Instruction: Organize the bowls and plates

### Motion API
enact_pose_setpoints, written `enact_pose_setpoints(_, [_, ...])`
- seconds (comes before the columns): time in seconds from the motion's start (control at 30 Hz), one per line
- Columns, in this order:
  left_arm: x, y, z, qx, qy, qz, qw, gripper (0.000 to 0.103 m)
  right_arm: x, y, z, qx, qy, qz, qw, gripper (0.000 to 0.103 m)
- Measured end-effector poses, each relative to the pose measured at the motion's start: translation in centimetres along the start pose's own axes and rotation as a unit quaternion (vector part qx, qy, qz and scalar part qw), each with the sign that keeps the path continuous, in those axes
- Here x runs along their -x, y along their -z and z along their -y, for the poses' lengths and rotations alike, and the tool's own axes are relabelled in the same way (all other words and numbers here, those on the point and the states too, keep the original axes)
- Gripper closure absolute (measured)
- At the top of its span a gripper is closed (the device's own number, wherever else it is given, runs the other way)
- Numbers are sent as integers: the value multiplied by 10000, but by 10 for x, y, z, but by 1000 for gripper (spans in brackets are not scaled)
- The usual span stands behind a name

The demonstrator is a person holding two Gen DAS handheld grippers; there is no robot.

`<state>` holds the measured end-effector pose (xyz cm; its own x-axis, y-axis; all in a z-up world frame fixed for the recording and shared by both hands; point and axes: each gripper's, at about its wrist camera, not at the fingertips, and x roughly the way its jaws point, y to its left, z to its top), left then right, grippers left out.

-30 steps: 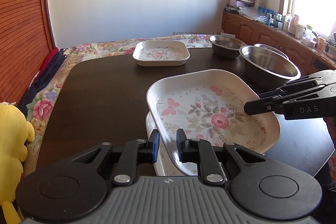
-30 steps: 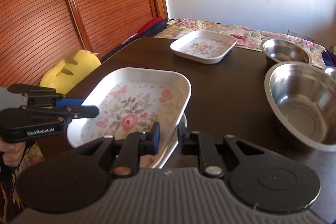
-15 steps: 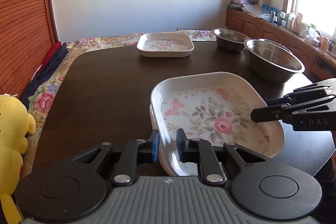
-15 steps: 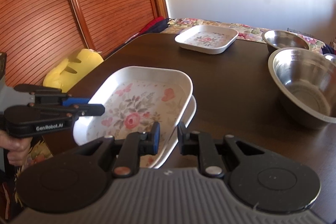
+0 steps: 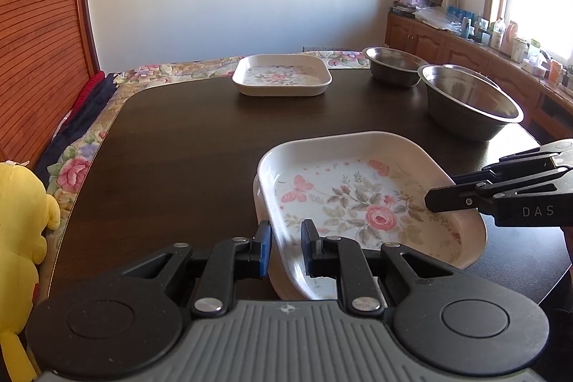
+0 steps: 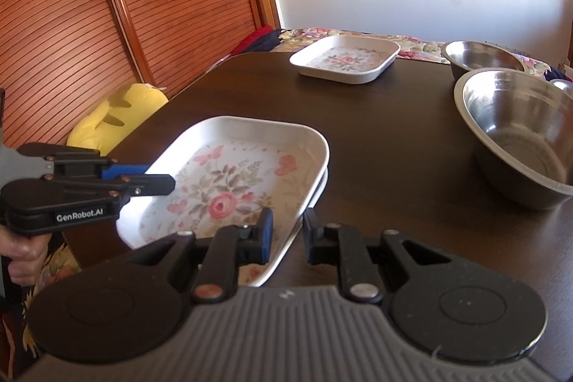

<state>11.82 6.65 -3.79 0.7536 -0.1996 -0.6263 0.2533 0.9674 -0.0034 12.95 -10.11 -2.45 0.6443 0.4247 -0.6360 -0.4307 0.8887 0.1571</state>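
Two grippers on one floral plate (image 5: 361, 203), opposite rims. Left gripper (image 5: 285, 247) pinching the plate's near-left rim, rim wall visibly between the blue pad and the black one. Right gripper (image 6: 286, 235) pinching the rim on the plate's other side in the same way; also seen side-on from the left wrist view (image 5: 497, 196), tip at the plate's right rim. Jaws on both nearly pressed together, only the thin rim between.

Held plate nested on top of a second plate (image 6: 319, 187) of the same kind; only a sliver of that lower rim visible beneath. Whether the top plate is fully seated or a touch raised: cannot tell. Stack near the front edge of the dark table (image 5: 186, 145).

Step in hand, as judged: stacking the plates, top plate being settled on the lower one. Next move likely calls for a level set-down, then both jaws spread together so the plate does not tip or skid, then a straight pull-back clear of the rim.

Farther out: third floral plate (image 5: 282, 75) alone at the far side, well apart. Large steel bowl (image 5: 469, 102) to the right, smaller steel bowl (image 5: 394, 65) just behind it. Probably next in line: far plate onto the stack, small bowl into the large one.

In the way: nothing between stack and far plate. Large bowl near the right gripper's side, worth minding on withdrawal. Yellow plush toy (image 5: 21, 221) off the table's left edge, out of play.
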Motion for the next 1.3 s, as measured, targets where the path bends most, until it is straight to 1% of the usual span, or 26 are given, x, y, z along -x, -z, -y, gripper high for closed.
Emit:
enact_pose_setpoints(0.27, [-2,1,-1,-34,-109,2,9999,84,-2,3,1,-43,-7,20,10000,82])
enact_pose_setpoints(0.87, [0,1,-3,-12,-78,51,10000,84,0,2,-1,6,30,103,9999,82])
enact_pose_setpoints(1.03, [4,-6,-5,-36,-86,145,9999,84,5,-2,0,29,35,168,9998,82])
enact_pose_setpoints(1.3, [4,-27,-10,-117,-153,305,9993,84,12,-21,2,201,104,326,9992,82])
